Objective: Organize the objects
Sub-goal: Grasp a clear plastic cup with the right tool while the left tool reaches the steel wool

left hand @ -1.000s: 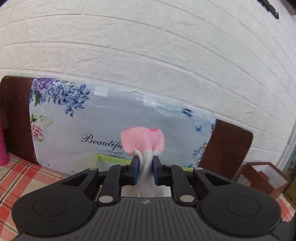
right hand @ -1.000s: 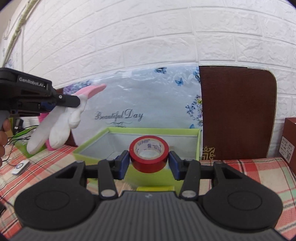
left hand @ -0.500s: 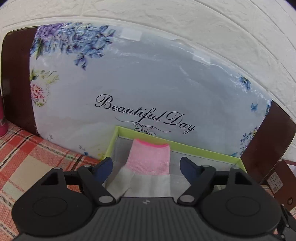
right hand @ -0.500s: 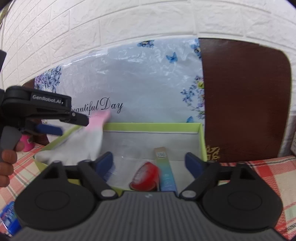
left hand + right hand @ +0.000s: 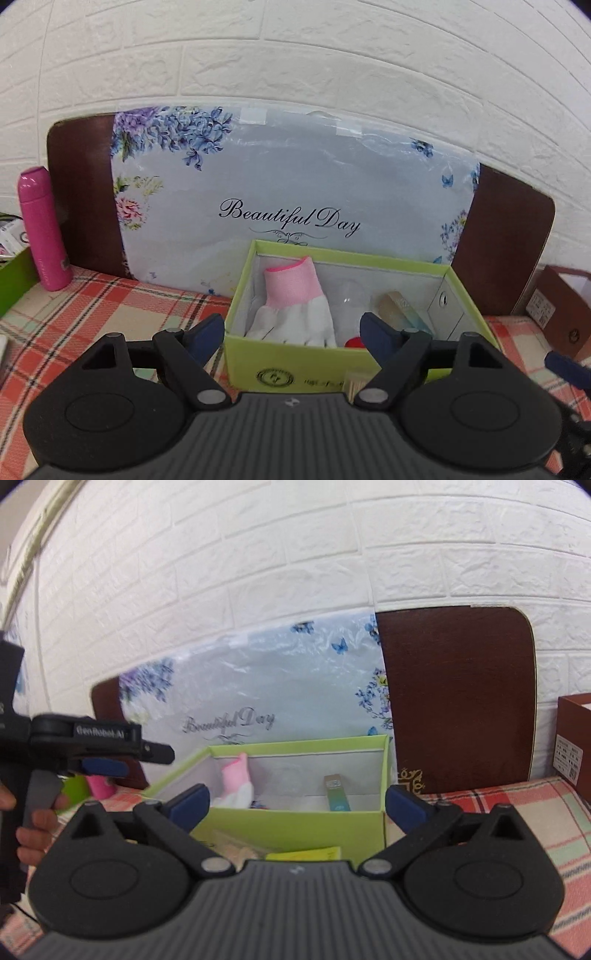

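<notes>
A green box (image 5: 332, 360) stands on the plaid tablecloth; it also shows in the right wrist view (image 5: 295, 821). Inside lie a white glove with a pink cuff (image 5: 295, 299), a sliver of the red tape roll (image 5: 354, 342) and a slim gradient carton (image 5: 406, 310). The glove (image 5: 236, 779) and carton (image 5: 336, 792) also show in the right wrist view. My left gripper (image 5: 293, 330) is open and empty, just in front of the box. My right gripper (image 5: 297, 805) is open and empty, before the box's near wall. The left gripper (image 5: 110, 755) appears at the right view's left.
A floral "Beautiful Day" board (image 5: 295, 199) and brown boards (image 5: 458, 701) lean on the white brick wall behind the box. A pink bottle (image 5: 42, 229) stands at the left. A brown box (image 5: 561, 306) sits at the right. Yellow paper (image 5: 306, 854) lies before the box.
My left gripper let go of the glove into the box and drew back. My right gripper let go of the red tape roll into the box and drew back, open.
</notes>
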Demonstrator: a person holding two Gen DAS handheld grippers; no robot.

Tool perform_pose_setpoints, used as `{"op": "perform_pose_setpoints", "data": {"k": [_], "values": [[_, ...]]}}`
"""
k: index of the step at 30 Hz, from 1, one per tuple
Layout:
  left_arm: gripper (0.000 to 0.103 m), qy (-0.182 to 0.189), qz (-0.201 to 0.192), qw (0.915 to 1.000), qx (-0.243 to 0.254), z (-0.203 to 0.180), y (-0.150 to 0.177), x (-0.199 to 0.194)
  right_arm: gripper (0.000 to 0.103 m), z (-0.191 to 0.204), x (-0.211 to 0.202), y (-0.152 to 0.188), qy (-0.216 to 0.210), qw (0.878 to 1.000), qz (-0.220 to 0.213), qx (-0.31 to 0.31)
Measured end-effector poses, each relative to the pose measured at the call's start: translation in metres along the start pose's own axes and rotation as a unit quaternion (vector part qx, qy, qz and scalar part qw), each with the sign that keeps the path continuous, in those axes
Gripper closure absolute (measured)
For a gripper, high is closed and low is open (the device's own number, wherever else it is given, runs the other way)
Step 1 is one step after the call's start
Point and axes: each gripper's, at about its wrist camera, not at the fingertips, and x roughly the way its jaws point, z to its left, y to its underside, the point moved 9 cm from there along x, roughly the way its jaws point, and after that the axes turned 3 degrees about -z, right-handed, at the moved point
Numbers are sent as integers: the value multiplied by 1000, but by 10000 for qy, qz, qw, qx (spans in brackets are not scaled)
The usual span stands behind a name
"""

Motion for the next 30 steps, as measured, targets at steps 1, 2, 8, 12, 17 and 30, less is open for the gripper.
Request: {"op": "perform_pose_setpoints", "data": {"k": [1,2,8,12,17,30], "values": [[19,-59,74,9999,120,-2,5,-8,0,3,-11,0,-71,10000,-40,42],[19,-70,145,9997,190,-4,11,-17,0,6,-19,1,-135,9998,-59,96],[19,72,336,9990,283,-9,41,-52,0,18,-62,19,-394,9984,-49,392],[19,96,339,9987,355,-7,52,-71,0,23,-80,33,-374,9983,-18,442],[18,167,348,9987,337,7,77,-96,0,22,-96,52,-380,9967,-7,715],[18,59,936,9944,-490,45,178,-101,0,61,-94,127,-217,9945,930,-431]]}}
